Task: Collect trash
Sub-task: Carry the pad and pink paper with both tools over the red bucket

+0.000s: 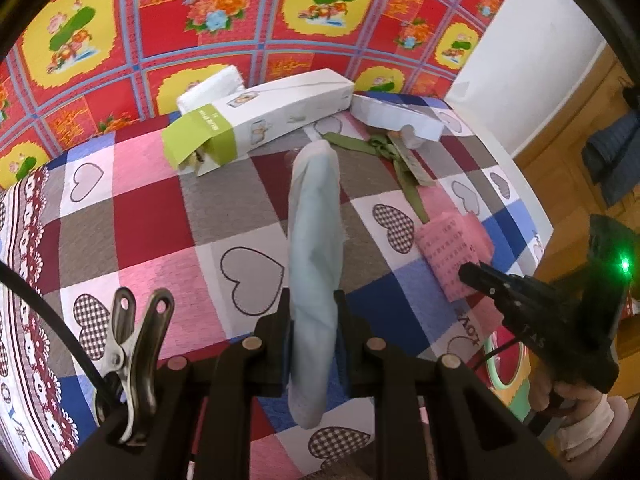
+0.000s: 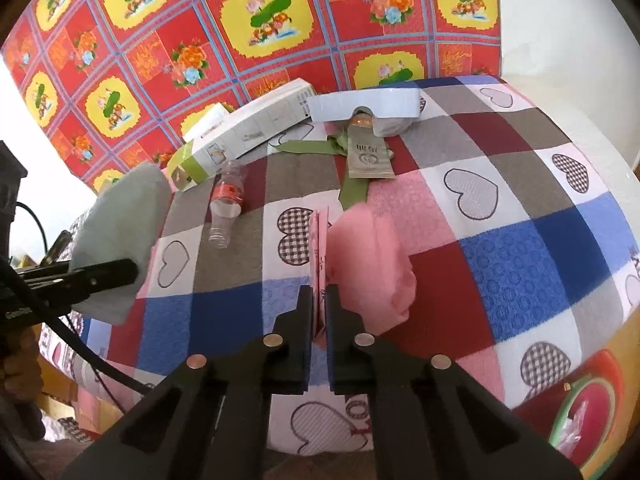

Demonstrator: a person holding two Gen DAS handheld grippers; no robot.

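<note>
On the left, the left gripper (image 1: pixel 314 332) is closed on a pale blue folded packet (image 1: pixel 316 240), which stands up between the pads, so this piece of trash is already lifted off the bed cover (image 1: pixel 160 220) and kept free. Behind it, near the red flowered wall cloth (image 1: pixel 240 20), lie a long white box with a green end (image 1: pixel 248 128), an empty plastic bottle (image 2: pixel 227 208), a green ribbon (image 2: pixel 352 188) with a beige sachet (image 2: pixel 368 156) on it, and a second white box (image 1: pixel 396 114); they seem still to wait for collecting. More to the right, the right gripper (image 2: pixel 319 320) is pressed shut on the thin edge of a pink packet (image 2: pixel 372 256), which still rests on the bed cover. I judge this thin edge is chosen because the soft body is too wide. At the far right, below the bed edge, a green-rimmed bin (image 2: pixel 560 436) is probably where the trash goes.
</note>
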